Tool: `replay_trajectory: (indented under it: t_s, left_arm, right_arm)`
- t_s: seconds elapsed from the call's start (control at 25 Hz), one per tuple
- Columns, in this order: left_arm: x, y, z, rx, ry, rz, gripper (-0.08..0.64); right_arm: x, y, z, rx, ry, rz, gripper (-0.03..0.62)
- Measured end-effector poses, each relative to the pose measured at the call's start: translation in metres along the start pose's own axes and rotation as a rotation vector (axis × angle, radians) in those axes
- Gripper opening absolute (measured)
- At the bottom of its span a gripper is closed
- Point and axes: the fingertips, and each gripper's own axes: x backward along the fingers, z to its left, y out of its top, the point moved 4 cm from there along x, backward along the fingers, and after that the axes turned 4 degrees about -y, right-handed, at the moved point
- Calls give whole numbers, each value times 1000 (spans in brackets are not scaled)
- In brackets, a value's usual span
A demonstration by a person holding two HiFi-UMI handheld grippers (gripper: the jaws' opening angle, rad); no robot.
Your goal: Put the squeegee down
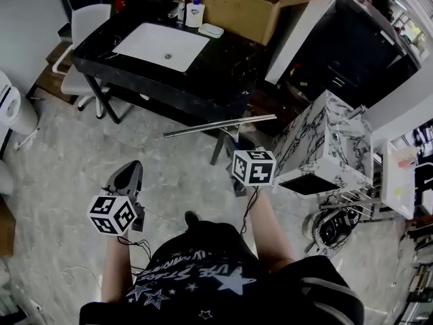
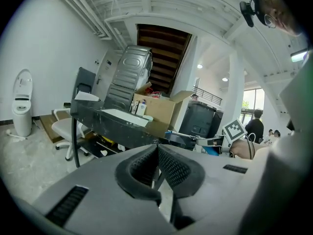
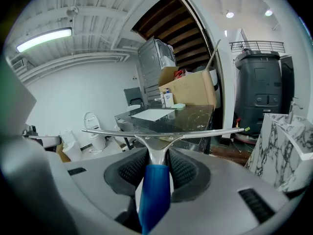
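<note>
Your right forearm reaches out toward 12 o'clock, with the right gripper (image 1: pixel 237 144) tipped slightly downward. Its jaws are clamped on the squeegee (image 1: pixel 220 126), the pads pressing the metal neck just above the blue handle. The squeegee is held in the air, blade crosswise from 9 to 3 o'clock, short of the black desk (image 1: pixel 223 66).

Your left arm is drawn in lower, at 8 o'clock of the right one. The left gripper (image 1: pixel 132 169) points forward, its jaws together with nothing between them.

Edges: the desk's near edge lies straight ahead at 12 o'clock, with a white sink basin (image 1: pixel 162 46) set in its left half and a cardboard box (image 1: pixel 237 9) at the back. A marble-patterned cabinet (image 1: pixel 325 141) stands close at 2 o'clock, its corner near the blade's right end. An office chair (image 1: pixel 84 26) sits at 11 o'clock. Open floor (image 1: pixel 61 161) extends toward 9 o'clock.
</note>
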Motion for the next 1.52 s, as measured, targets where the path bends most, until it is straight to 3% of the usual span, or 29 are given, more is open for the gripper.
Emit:
replay_trajectory:
  t_s: [0.32,0.72,1.0,1.52]
  left_arm:
    - [-81,32,12,-15,-10,-12,18]
    - [-152,53,32,-40,-68,19,18]
    - [-209,75,71,-63,-155,54,20]
    - [-371,152,162,-137,-440,195,19]
  right_arm:
    - [-59,34,-43,-9,-5,-9,143]
    - [-99,48,-69,-60,-42,-14,143]
    - [-137,62,-75,-90,-118,-12,143]
    - [-225,113,-82,-209,-395,14,143]
